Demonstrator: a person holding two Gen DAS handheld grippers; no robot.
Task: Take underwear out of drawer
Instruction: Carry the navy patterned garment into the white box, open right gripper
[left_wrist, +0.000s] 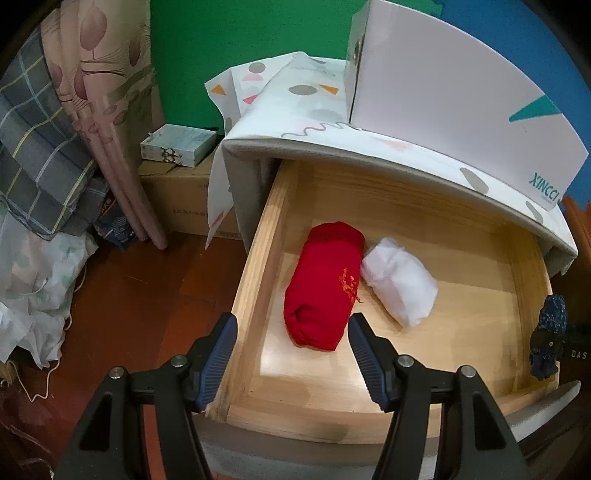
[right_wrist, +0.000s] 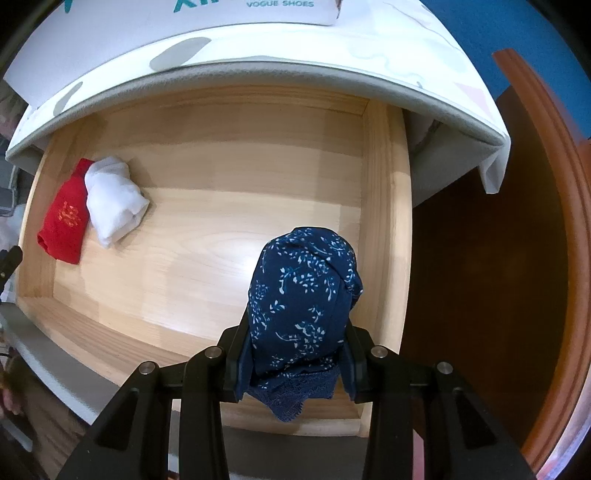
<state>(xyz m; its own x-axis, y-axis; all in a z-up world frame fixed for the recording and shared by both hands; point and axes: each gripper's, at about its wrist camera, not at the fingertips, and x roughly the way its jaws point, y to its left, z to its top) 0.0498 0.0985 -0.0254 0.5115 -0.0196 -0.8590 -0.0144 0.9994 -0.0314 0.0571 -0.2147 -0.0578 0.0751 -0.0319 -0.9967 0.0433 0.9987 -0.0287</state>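
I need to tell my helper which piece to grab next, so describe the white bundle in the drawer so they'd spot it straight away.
Look into the open wooden drawer under the paper-covered top. Two rolled bundles lie side by side on its floor. The white bundle is the plain, shorter one, touching the red bundle, which has orange embroidery.

Red roll (left_wrist: 323, 291) w/ orange embroidery, plain white roll (left_wrist: 400, 282), navy roll (right_wrist: 303, 302) w/ pale floral print; light wood drawer (left_wrist: 406, 206).

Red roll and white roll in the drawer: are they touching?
Touching. The right wrist view shows the white roll lying against and partly over the red roll, with no gap.
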